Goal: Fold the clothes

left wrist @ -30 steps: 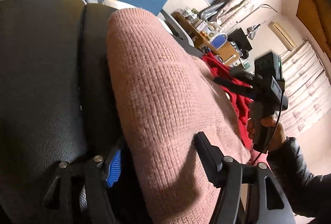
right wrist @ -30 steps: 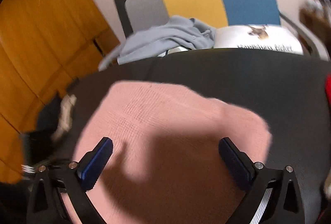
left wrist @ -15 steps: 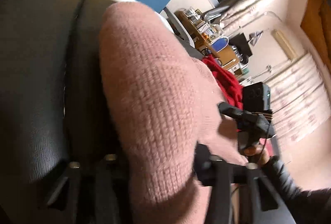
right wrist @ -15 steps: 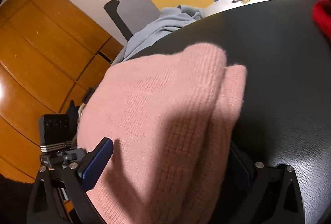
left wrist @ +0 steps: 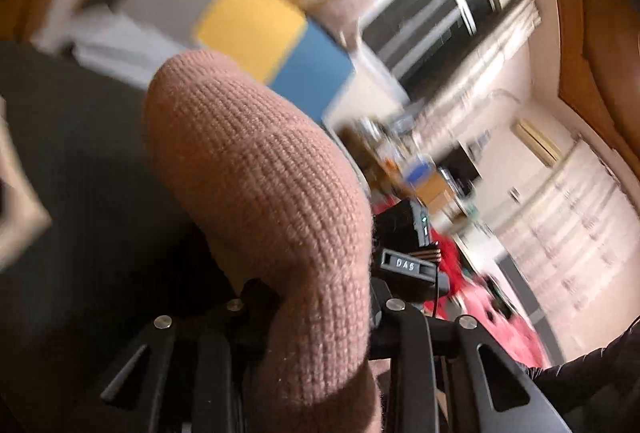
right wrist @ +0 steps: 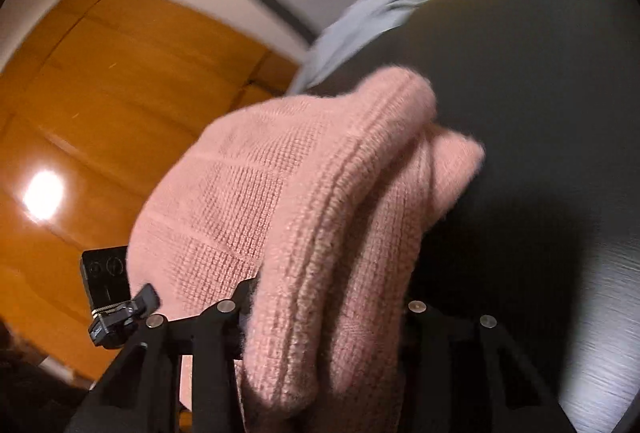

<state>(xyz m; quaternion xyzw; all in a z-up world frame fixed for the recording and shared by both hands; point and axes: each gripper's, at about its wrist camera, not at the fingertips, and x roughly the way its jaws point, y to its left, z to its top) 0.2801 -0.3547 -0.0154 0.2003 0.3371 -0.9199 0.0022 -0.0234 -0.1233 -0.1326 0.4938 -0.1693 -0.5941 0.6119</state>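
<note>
step: lift-fold pink sweater (left wrist: 264, 189) | left gripper (left wrist: 320, 309) + right gripper (right wrist: 324, 309): fingers closing on bunched knit | you: keep both level, lay far across black worktop (right wrist: 540, 73), then release

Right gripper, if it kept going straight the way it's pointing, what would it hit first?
The pink sweater already bunched between the closing right gripper; beyond that fold, probably the black surface, though depth is unclear.
</note>
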